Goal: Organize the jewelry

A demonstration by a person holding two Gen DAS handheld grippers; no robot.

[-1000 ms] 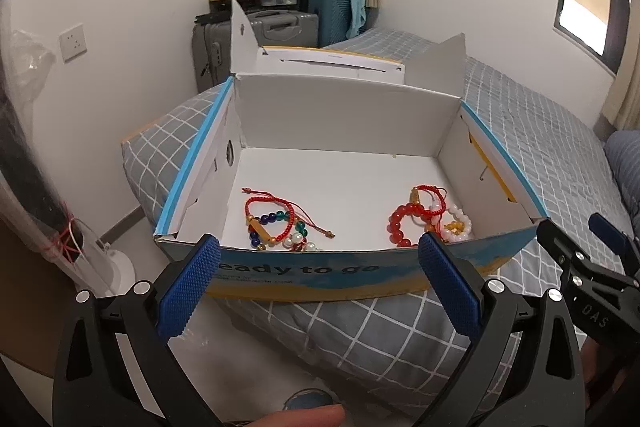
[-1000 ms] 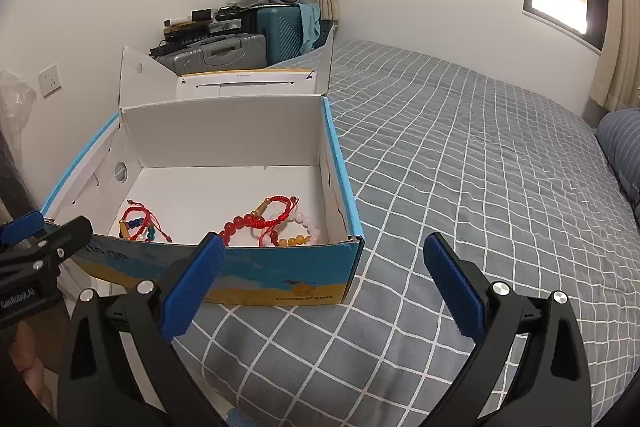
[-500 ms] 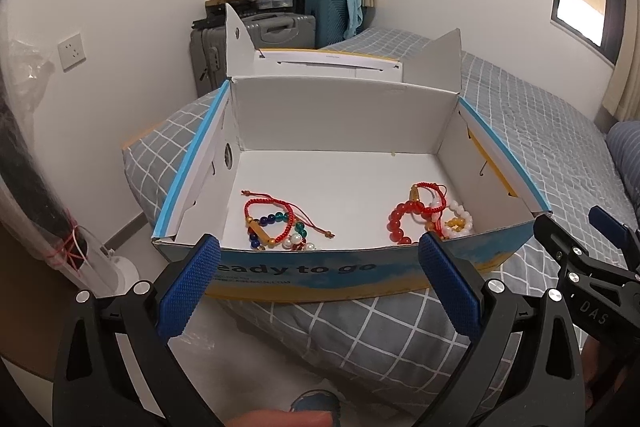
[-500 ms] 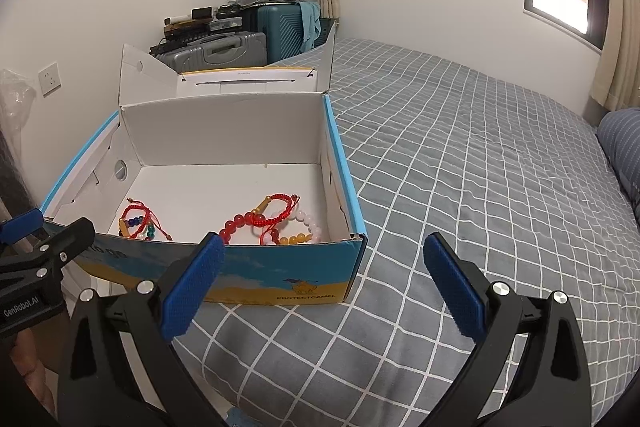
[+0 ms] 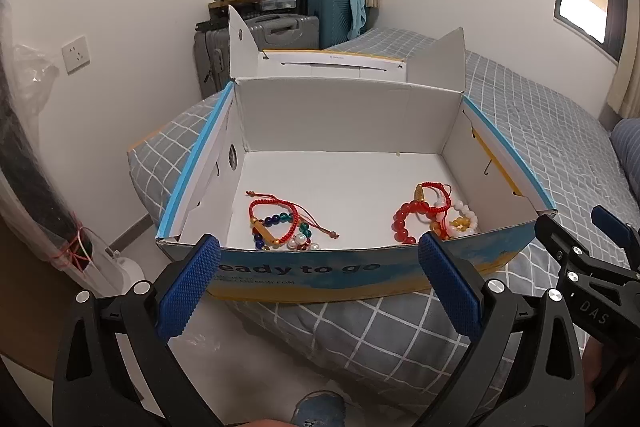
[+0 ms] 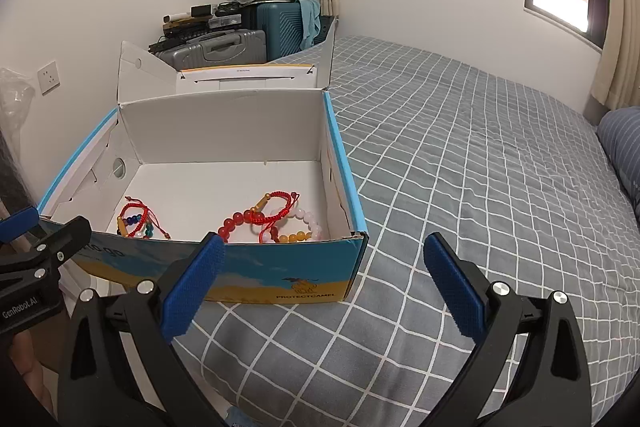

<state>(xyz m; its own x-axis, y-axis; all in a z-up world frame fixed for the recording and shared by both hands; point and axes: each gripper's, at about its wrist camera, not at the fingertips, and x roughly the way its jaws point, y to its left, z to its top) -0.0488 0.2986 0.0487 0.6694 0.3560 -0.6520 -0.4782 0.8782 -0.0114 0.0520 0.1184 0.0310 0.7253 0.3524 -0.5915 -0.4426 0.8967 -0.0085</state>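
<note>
Both claws spread, empty. Lower the left claw (image 5: 318,267) over the box (image 5: 352,267) wall; pinch one bracelet (image 5: 276,223) cord.

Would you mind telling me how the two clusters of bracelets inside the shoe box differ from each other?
The left cluster lies toward the left wall; the right cluster sits in the front right corner. The left cluster mixes blue, green and pearl-white beads; the right cluster has large red beads plus pink-white and amber ones. Both include red braided cord with a gold tube, and both rest on the floor of the shoe box, untouched.
</note>
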